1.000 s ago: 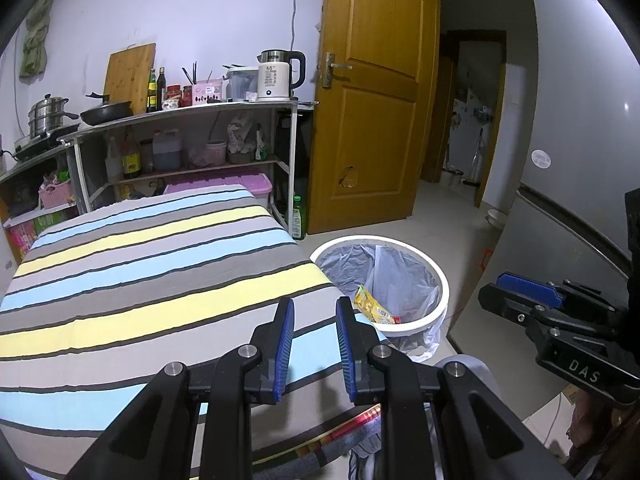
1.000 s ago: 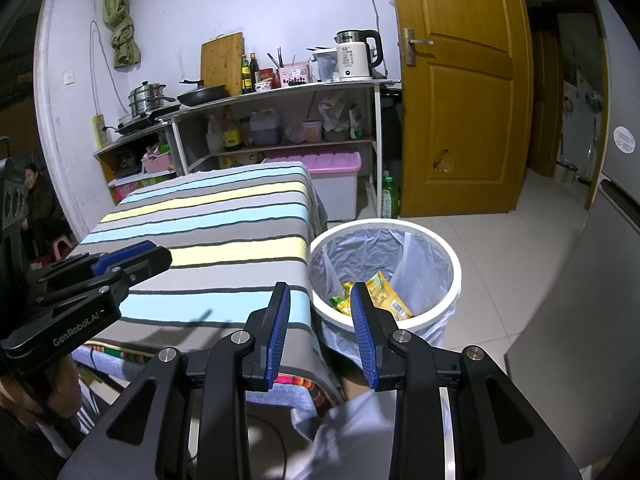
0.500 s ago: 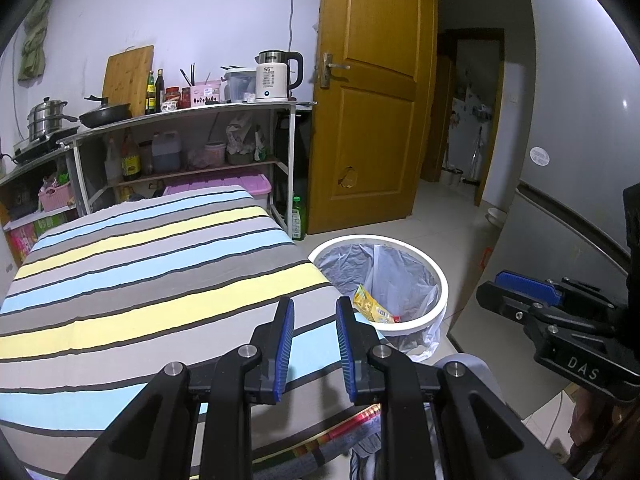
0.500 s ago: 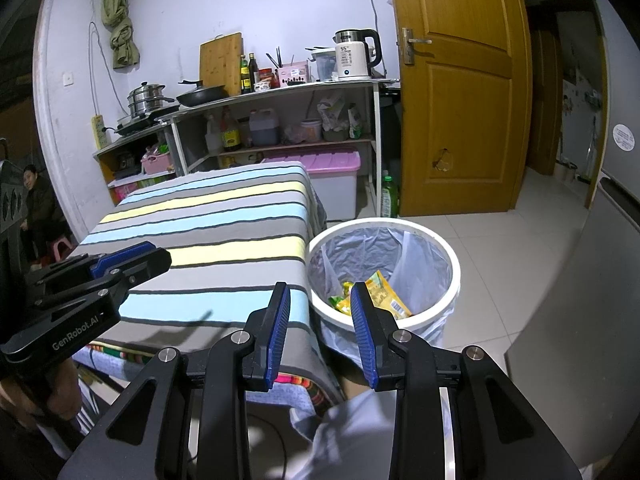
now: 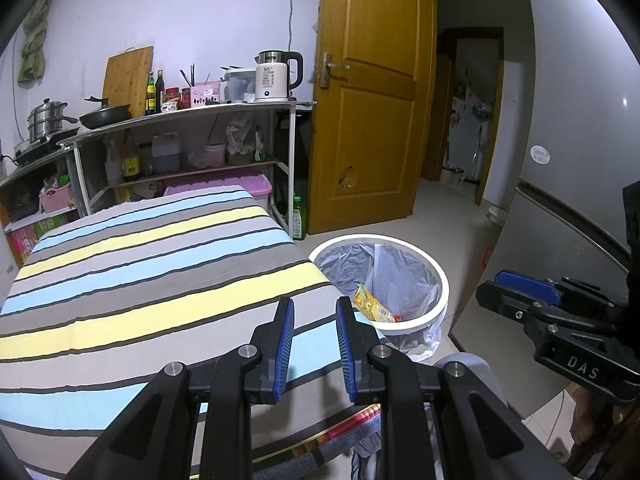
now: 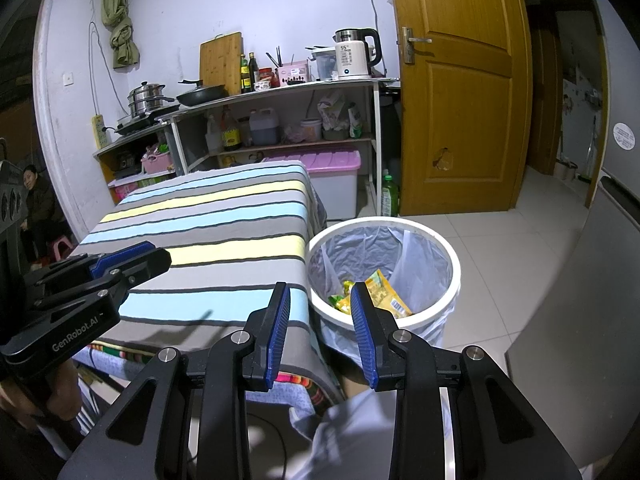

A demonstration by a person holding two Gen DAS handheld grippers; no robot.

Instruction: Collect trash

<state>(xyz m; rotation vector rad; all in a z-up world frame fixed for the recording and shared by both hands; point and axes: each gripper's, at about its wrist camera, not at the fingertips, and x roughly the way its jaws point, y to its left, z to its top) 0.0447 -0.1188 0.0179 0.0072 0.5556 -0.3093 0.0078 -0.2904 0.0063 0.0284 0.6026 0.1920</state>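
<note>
A white trash bin (image 5: 432,276) with a grey liner stands on the floor right of the striped table (image 5: 140,272); it also shows in the right wrist view (image 6: 448,248). Yellow snack wrappers (image 5: 374,306) lie inside it, seen too in the right wrist view (image 6: 386,290). My left gripper (image 5: 314,308) is open and empty above the table's near right corner. My right gripper (image 6: 320,292) is open and empty, held above the table edge and the bin's near rim. Each gripper shows in the other's view, the right (image 5: 520,294) and the left (image 6: 132,258).
A metal shelf (image 5: 192,120) with a kettle, pans and bottles stands behind the table. A wooden door (image 5: 368,128) stands behind the bin, with a pink-lidded box (image 6: 332,176) and a green bottle (image 6: 389,196) near it. A grey cabinet (image 6: 580,280) is at the right.
</note>
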